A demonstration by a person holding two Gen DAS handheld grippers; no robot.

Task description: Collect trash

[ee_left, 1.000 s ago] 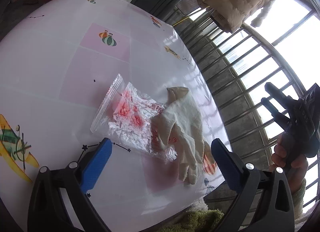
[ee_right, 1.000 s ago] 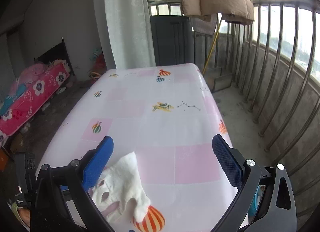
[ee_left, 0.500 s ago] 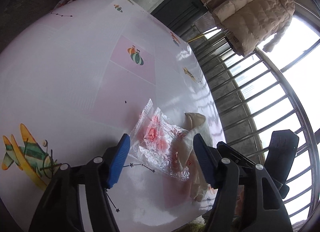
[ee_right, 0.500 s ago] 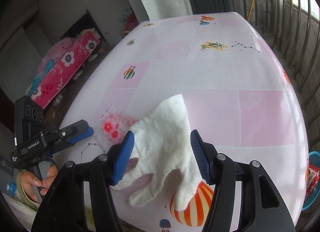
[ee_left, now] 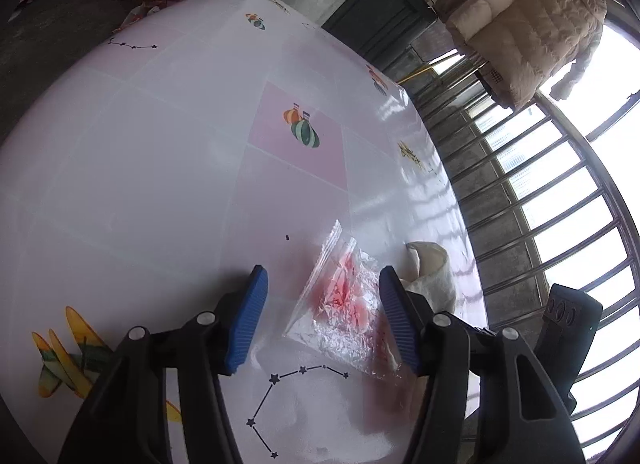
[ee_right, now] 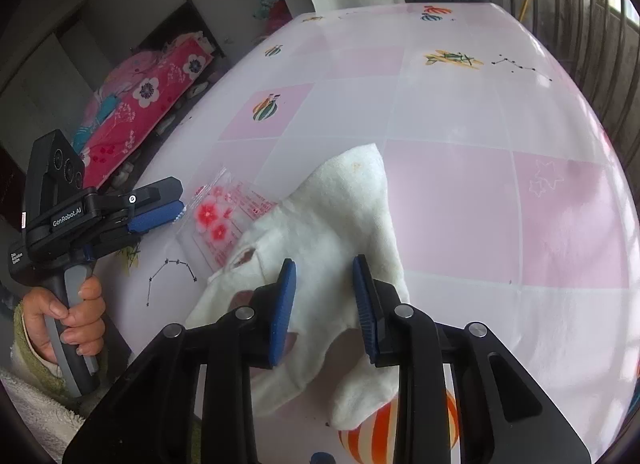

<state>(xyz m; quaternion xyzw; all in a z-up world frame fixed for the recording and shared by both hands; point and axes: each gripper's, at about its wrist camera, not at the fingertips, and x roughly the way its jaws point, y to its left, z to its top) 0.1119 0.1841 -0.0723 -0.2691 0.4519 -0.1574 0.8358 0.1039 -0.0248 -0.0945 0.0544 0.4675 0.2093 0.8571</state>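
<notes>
Two pieces uncollected on table [ee_right: 480, 111]: plastic bag [ee_left: 344, 312] between closing left gripper [ee_left: 320, 320] pads, untouched; glove [ee_right: 332, 223], bag's 3 o'clock, right gripper [ee_right: 325, 296] closing, seemingly not yet pinching.

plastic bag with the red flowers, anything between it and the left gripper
Nothing visible does. The plastic bag lies flat on the table, part of it already between the left gripper's jaws, which have just been closing. Only the white glove overlaps the bag's far edge.
</notes>
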